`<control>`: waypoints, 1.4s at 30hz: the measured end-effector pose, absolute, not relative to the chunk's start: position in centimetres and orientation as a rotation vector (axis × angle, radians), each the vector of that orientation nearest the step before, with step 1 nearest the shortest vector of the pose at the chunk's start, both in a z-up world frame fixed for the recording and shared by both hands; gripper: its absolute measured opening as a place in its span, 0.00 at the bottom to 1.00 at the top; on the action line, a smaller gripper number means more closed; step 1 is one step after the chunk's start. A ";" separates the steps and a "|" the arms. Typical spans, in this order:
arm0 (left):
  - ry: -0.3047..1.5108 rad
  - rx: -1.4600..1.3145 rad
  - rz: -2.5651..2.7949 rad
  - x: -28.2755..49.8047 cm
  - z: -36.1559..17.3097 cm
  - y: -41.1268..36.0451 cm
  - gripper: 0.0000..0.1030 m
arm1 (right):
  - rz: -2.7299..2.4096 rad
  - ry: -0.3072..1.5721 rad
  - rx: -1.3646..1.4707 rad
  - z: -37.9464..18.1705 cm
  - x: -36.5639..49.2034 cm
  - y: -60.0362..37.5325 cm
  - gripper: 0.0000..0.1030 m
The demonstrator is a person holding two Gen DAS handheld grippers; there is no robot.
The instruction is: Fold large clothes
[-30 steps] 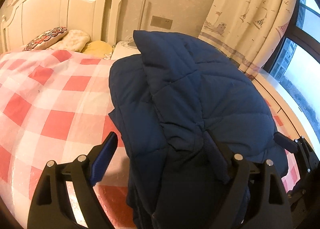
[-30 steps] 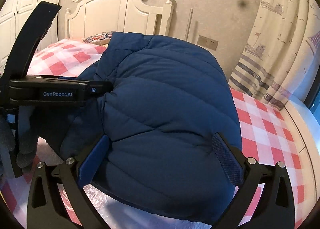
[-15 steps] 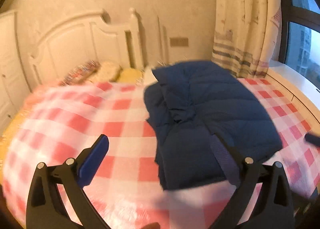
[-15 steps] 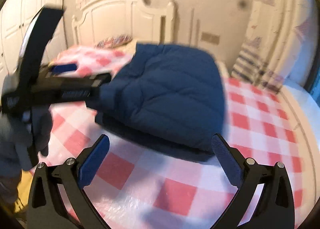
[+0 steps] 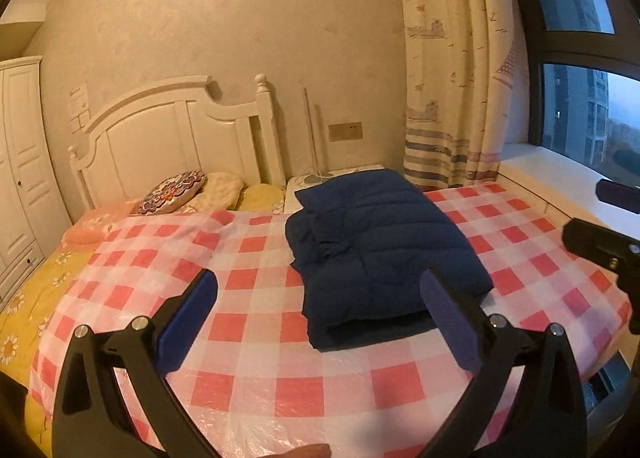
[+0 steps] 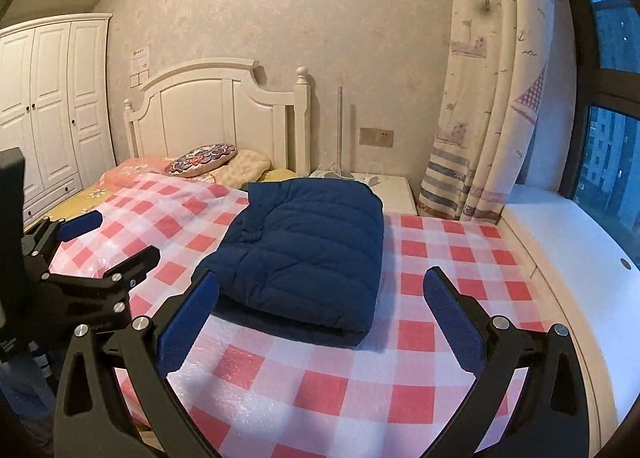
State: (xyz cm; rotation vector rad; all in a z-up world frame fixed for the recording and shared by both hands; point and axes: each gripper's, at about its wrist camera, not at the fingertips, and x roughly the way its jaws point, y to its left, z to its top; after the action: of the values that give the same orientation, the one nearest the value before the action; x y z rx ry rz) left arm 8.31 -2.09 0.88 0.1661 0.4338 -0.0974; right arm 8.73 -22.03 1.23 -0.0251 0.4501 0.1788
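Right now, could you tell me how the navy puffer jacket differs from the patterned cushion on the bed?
The navy puffer jacket is plain dark blue; the patterned cushion is multicoloured with a floral print. The jacket is much larger and folded into a flat bundle, while the cushion is a small plump oval. The jacket lies on the checked sheet mid-bed; the cushion rests by the headboard. Both are soft, and neither is held.

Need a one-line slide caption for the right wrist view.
Folded navy jacket lies on the checkered bed cover; right gripper open, clear of it.
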 end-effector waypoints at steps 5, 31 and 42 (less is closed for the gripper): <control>0.430 0.152 -0.098 8.0 1.1 -2.0 0.98 | 0.181 0.456 -0.028 1.1 8.9 -21.9 0.95; 0.441 0.101 -0.082 8.4 0.9 -0.8 0.98 | 0.211 0.485 -0.049 0.3 9.1 -20.9 0.95; 0.435 0.103 -0.085 8.4 1.0 -0.8 0.98 | 0.216 0.484 -0.054 0.3 9.1 -20.6 0.95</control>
State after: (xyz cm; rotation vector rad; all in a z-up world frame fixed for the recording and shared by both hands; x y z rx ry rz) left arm 8.38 -0.81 1.03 0.1029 0.4346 -0.0847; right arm 9.05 -20.65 0.31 -0.0536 0.4842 0.2156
